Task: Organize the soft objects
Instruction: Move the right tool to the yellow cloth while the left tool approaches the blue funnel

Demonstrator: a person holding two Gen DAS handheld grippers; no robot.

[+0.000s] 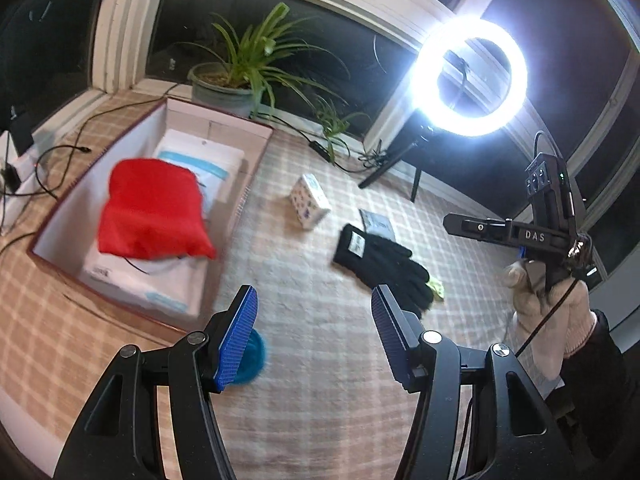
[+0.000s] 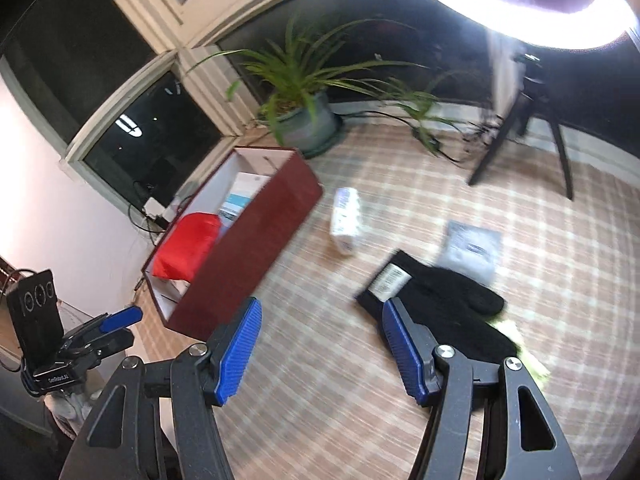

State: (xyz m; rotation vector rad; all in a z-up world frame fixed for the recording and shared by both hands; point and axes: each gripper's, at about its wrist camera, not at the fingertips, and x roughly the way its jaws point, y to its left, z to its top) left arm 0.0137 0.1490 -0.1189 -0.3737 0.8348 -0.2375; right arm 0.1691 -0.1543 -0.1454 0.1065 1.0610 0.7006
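Note:
A dark red box point(image 1: 224, 120) point(image 2: 256, 236) stands on the checked cloth, holding a red cloth bag point(image 1: 154, 210) point(image 2: 186, 246) on top of white packets point(image 1: 188, 168). Black gloves point(image 1: 380, 260) point(image 2: 444, 308) lie on the cloth with a yellow-green scrap point(image 1: 438, 288) point(image 2: 520, 340) beside them. A patterned tissue pack point(image 1: 309, 205) point(image 2: 345, 220) and a grey pouch point(image 1: 378, 224) point(image 2: 472, 248) lie nearby. My left gripper point(image 1: 314, 312) hangs open over bare cloth, between box and gloves. My right gripper point(image 2: 320, 328) is open too, its right finger just in front of the gloves.
A potted plant point(image 1: 236, 76) point(image 2: 304, 120) stands behind the box. A ring light point(image 1: 470, 76) on a tripod point(image 2: 524, 136) stands at the back right. Cables point(image 1: 48, 160) trail at the left. A blue round object point(image 1: 254, 356) lies under the left finger. A gloved hand point(image 1: 548, 316) holds the right gripper.

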